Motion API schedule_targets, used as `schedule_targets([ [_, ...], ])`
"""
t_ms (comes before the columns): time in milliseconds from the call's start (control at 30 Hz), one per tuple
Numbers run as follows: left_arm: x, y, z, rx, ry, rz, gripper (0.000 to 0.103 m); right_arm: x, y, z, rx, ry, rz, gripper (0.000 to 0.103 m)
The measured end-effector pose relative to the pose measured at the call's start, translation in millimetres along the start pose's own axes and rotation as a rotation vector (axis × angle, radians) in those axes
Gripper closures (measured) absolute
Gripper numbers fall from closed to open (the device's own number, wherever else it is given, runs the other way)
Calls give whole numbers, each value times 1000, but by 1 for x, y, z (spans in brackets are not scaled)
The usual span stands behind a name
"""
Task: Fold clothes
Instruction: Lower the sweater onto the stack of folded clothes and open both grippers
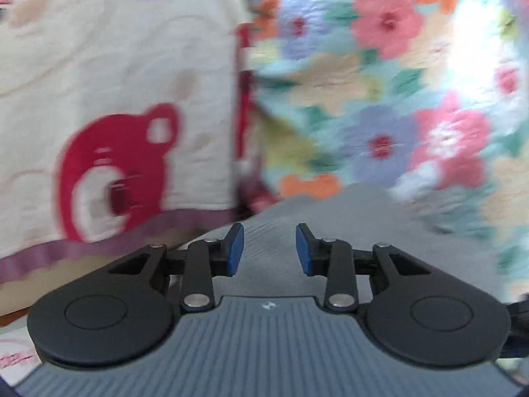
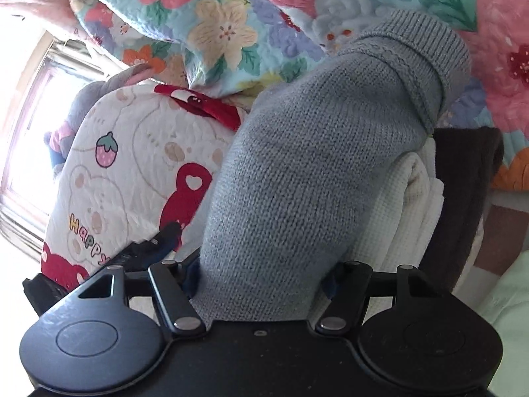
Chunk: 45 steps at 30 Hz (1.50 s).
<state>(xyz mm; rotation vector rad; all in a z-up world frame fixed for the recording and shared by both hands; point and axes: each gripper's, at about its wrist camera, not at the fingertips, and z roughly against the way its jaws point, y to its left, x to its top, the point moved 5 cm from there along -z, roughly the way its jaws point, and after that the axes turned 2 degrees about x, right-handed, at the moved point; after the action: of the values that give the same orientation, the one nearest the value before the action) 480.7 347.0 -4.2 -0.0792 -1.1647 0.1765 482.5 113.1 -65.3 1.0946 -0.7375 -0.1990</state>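
Grey knit sweater [image 2: 297,172], folding under way.
Right gripper [image 2: 261,284] clamps the folded bundle, which rests atop a cream garment [image 2: 410,198] and dark garment [image 2: 463,198] on the floral quilt [image 2: 218,33]. Left gripper [image 1: 269,249] gapes empty. Placement apparently remains.

"Happy" in coloured letters on the white bear-print quilt [image 2: 132,165], no other legible text

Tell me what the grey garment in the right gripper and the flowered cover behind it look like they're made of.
The grey garment looks like knitted yarn, wool or acrylic: fine stitch rows show, with a ribbed cuff at its far end; matte finish. The flowered cover looks like quilted, printed fabric, probably cotton or polyester: its surface is puckered and softly padded. The right gripper is closed on the knit.
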Motion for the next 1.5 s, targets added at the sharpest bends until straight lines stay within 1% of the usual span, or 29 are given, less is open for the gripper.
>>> schedule_targets([
  [33, -1, 2, 5, 11, -38, 9, 71, 0, 0, 1, 1, 5, 1, 32],
  [100, 0, -1, 16, -47, -117, -8, 69, -1, -1, 3, 3, 15, 2, 31],
  [133, -1, -6, 19, -74, -144, -45, 67, 0, -2, 2, -2, 25, 2, 32],
  [167, -5, -15, 20, -100, -154, -113, 61, 1, -3, 2, -8, 36, 0, 32],
  [200, -8, -24, 20, -126, -165, -181, 61, 2, -3, 2, -14, 44, -8, 31],
  [233, -14, -28, 16, -145, -140, -207, 61, 1, -3, 3, -21, 47, -13, 31],
  [333, -35, -22, -12, -172, 62, -140, 63, 2, -1, 5, -33, 57, -15, 30],
  [367, -39, -18, -18, -178, 103, -107, 63, 4, -2, 11, -24, 57, -27, 29],
  [400, -40, -12, -19, -176, 114, -74, 63, 7, -3, 16, -14, 57, -39, 28],
  [433, -39, -10, -20, -167, 126, -66, 63, 10, -5, 23, -2, 53, -52, 27],
  [500, -37, -9, -19, -148, 150, -75, 63, 16, -12, 43, 42, 4, -91, 27],
  [600, -39, -12, -14, -131, 162, -93, 63, 24, -27, 67, 57, -85, -137, 25],
  [667, -41, -13, -13, -130, 166, -84, 63, 32, -34, 69, 76, -96, -172, 25],
  [733, -41, -15, -13, -125, 167, -81, 63, 42, -34, 58, 92, -76, -177, 22],
  [800, -42, -16, -13, -126, 166, -93, 63, 53, -31, 34, 68, -12, -135, 15],
  [833, -42, -17, -13, -130, 165, -109, 63, 58, -29, 23, 52, 18, -110, 16],
  [867, -43, -19, -13, -132, 163, -136, 63, 62, -25, 15, 14, 41, -63, 20],
  [900, -43, -20, -14, -126, 163, -158, 63, 67, -19, 8, -25, 59, -4, 33],
  [933, -43, -19, -14, -121, 166, -162, 63, 72, 0, 8, -63, 56, 124, 39],
  [967, -43, -19, -14, -121, 170, -158, 63, 72, 24, 9, -92, 43, 320, 41],
  [1000, -43, -18, -14, -121, 173, -154, 63, 67, 41, 13, -99, 14, 478, 42],
  [1067, -43, -17, -15, -122, 180, -146, 63, 60, 46, 20, -90, -40, 555, 42],
  [1133, -43, -16, -15, -122, 187, -138, 63, 63, 10, 16, -135, -50, 370, 33],
  [1167, -42, -16, -15, -123, 190, -135, 63, 67, -16, 12, -167, -53, 251, 29],
  [1200, -42, -18, -15, -126, 192, -135, 63, 69, -34, 12, -175, -59, 164, 19],
  [1267, -40, -24, -15, -108, 193, -168, 63, 71, -51, 14, -164, -56, 83, 17],
  [1367, -38, -32, -15, -59, 198, -228, 62, 74, -40, 22, -178, -52, 112, 17],
  [1433, -33, -25, -15, -42, 214, -176, 60, 74, -31, 30, -195, -66, 112, 17],
  [1500, -26, -12, -14, -16, 205, -107, 51, 72, -20, 40, -213, -84, 107, 17],
])
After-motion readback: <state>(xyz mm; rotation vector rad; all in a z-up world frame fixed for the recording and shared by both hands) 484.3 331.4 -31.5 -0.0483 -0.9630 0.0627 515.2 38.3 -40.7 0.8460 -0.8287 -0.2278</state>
